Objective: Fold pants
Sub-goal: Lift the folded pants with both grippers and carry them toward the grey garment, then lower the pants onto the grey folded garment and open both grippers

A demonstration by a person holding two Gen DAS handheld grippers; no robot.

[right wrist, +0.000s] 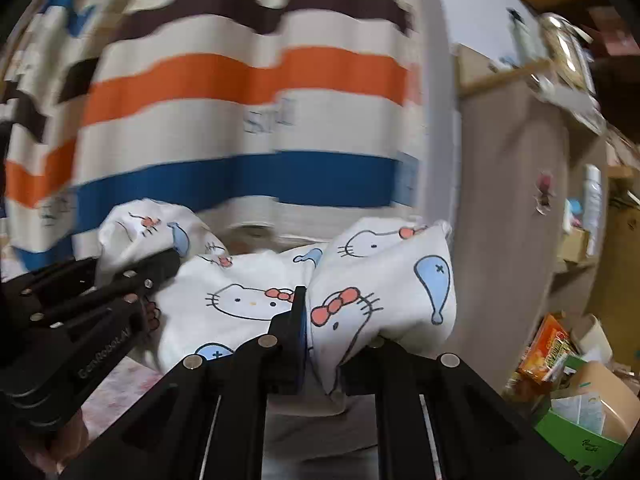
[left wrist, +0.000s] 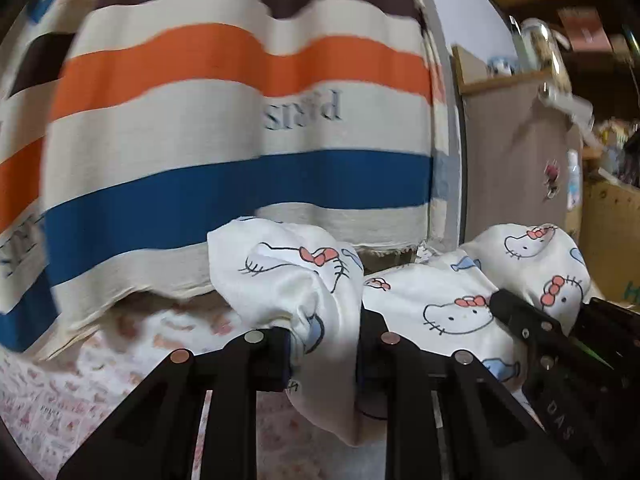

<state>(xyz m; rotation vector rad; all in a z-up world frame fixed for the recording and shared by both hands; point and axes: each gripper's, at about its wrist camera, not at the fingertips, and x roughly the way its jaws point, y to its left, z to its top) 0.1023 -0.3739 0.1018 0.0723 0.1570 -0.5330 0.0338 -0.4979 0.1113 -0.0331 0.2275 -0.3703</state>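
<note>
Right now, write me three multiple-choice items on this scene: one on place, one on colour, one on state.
1. Where is the striped cloth? A behind the pants B under them C inside a box
2. What colour are the bows printed on the pants? A green B red C black
3. What is the left gripper doing? A hanging open B shut on the pants C holding a cup

Answers: A, the stripes hang behind the pants; B, every bow is red; B, white fabric bunches between its fingers, as with the right gripper.

place: home, cluttered room | cues: striped curtain [left wrist: 240, 120]; cardboard boxes [right wrist: 596, 392]; snack packets [right wrist: 546, 350]
</note>
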